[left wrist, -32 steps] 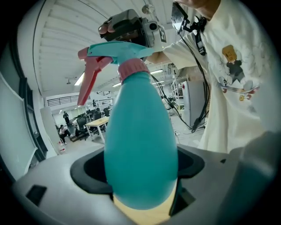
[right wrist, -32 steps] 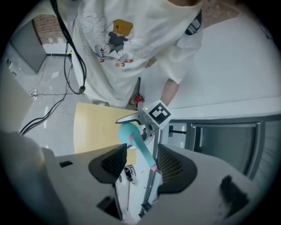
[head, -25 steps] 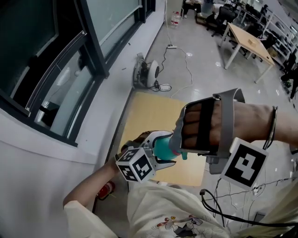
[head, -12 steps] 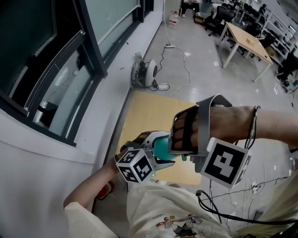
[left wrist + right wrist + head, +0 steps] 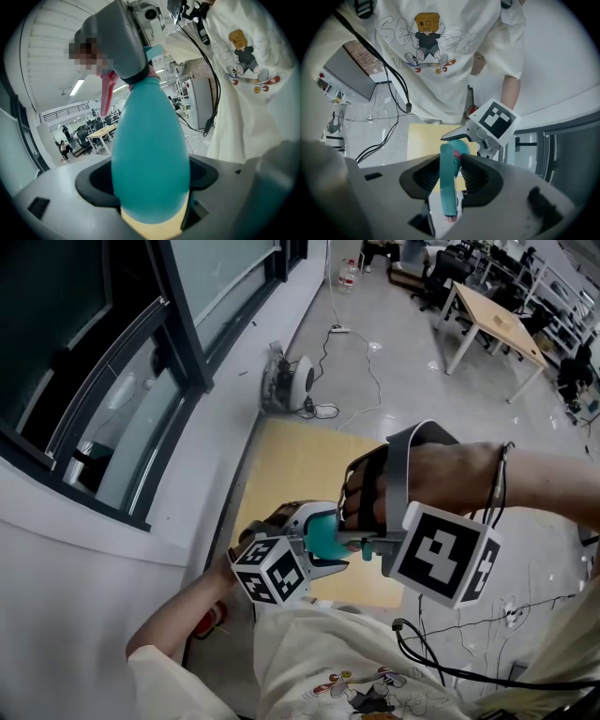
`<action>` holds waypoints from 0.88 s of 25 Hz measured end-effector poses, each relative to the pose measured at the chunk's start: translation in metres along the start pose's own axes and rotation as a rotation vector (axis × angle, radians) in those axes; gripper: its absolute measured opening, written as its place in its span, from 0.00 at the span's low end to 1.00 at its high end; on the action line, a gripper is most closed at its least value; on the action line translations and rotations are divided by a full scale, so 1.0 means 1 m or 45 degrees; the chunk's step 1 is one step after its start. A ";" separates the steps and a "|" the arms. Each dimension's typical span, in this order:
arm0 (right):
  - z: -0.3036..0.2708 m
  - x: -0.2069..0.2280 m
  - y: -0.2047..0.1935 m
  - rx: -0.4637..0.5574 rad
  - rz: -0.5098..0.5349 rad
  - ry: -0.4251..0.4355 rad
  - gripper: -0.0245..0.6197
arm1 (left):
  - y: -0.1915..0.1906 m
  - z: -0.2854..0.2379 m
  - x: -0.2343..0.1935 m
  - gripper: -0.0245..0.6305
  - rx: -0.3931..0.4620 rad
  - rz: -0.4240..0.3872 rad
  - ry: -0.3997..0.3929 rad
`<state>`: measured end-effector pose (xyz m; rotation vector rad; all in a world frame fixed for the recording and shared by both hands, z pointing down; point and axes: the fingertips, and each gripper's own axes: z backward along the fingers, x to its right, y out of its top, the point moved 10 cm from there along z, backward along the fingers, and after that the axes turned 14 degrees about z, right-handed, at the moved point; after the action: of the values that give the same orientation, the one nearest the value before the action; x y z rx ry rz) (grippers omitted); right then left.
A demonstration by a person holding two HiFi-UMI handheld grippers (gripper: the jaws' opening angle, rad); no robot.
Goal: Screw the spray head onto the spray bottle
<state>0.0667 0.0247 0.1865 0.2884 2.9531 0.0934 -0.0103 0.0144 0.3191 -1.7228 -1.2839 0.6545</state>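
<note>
Spray bottle (image 5: 150,150), clamped in left tongs (image 5: 151,187), neck rightward; right tongs (image 5: 452,174), just closing, seemingly pinch spray head (image 5: 446,194).

Shining bright and even from ceiling strips (image 5: 77,87), glaring in spots off the pale floor (image 5: 412,324) and casting only soft shadows. Bending hard toward the edges in both gripper views, darkening to black corners. Blurring the close bottle (image 5: 150,154), reading dim behind the window (image 5: 56,324).
</note>
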 end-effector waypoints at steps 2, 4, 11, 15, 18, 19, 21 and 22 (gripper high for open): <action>-0.001 -0.001 -0.001 -0.004 -0.024 0.004 0.24 | 0.000 -0.002 0.000 0.67 -0.008 0.016 0.012; -0.005 -0.001 -0.004 -0.009 -0.061 0.006 0.24 | -0.003 -0.003 -0.001 0.67 -0.018 0.053 0.023; -0.015 -0.006 -0.019 -0.054 -0.166 0.012 0.24 | -0.009 -0.009 -0.008 0.67 -0.092 0.290 -0.030; -0.020 -0.008 -0.021 -0.055 -0.185 0.053 0.24 | -0.007 -0.012 -0.007 0.67 -0.159 0.297 0.011; -0.023 -0.006 -0.025 -0.053 -0.242 0.073 0.24 | -0.009 -0.012 -0.008 0.67 -0.189 0.297 0.104; -0.024 -0.005 -0.027 -0.054 -0.272 0.070 0.24 | -0.009 -0.012 -0.008 0.67 -0.198 0.294 0.150; -0.026 -0.004 -0.030 -0.048 -0.357 0.062 0.24 | -0.010 -0.012 -0.008 0.67 -0.213 0.281 0.244; -0.027 -0.003 -0.033 -0.046 -0.414 0.059 0.24 | -0.011 -0.012 -0.009 0.67 -0.222 0.278 0.292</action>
<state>0.0588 -0.0091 0.2107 -0.2018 2.9940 0.1114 -0.0085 0.0033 0.3335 -2.0366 -1.0265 0.4612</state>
